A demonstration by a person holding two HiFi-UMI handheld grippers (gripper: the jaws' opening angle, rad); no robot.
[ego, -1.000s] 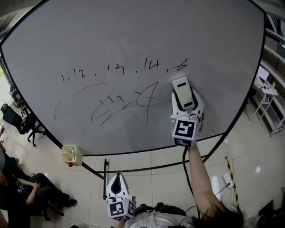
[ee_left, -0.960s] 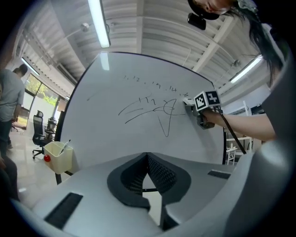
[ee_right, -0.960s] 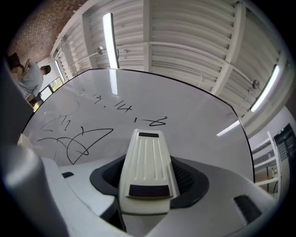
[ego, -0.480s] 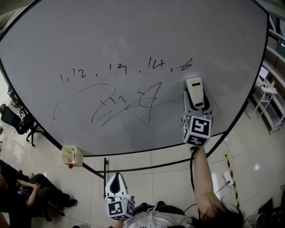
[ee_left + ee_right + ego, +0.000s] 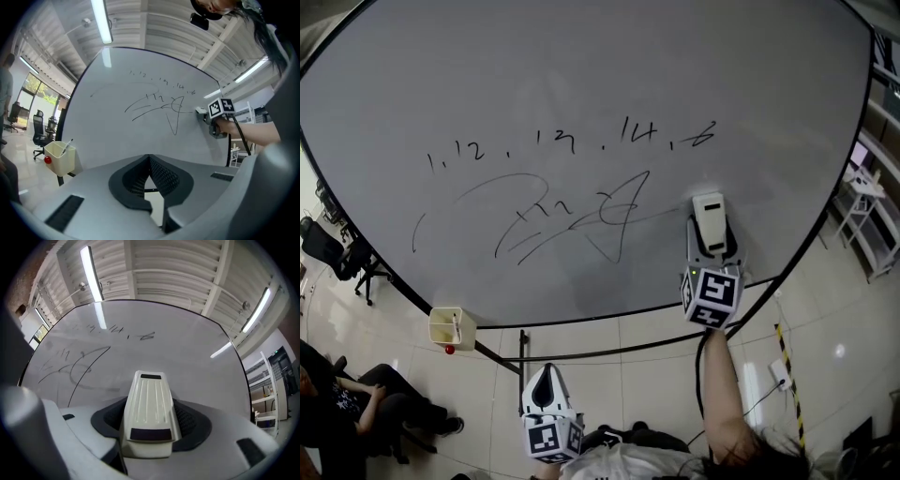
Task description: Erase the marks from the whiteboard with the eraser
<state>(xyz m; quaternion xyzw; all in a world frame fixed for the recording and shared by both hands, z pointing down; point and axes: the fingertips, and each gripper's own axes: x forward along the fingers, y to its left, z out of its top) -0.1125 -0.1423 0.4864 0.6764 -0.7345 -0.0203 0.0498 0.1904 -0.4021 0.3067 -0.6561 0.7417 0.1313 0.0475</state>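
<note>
The right claw (image 5: 711, 251) grips the eraser (image 5: 710, 217) against the whiteboard (image 5: 581, 84), centre right. The left claw (image 5: 547, 386), bottom centre, is pinched together, empty.

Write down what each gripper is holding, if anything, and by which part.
The right gripper holds the cream ribbed plastic eraser by the sides of its rear half. The left gripper holds nothing; its jaws are shut.

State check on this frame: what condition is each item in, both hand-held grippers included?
whiteboard: upright, number row and scribble unerased.
eraser: clamped in the right hand-held gripper, at the board right of the scribble.
right hand-held gripper: shut on the eraser.
left hand-held gripper: shut, empty, held low.
cream bin: at the board's lower left edge, marker inside.
</note>
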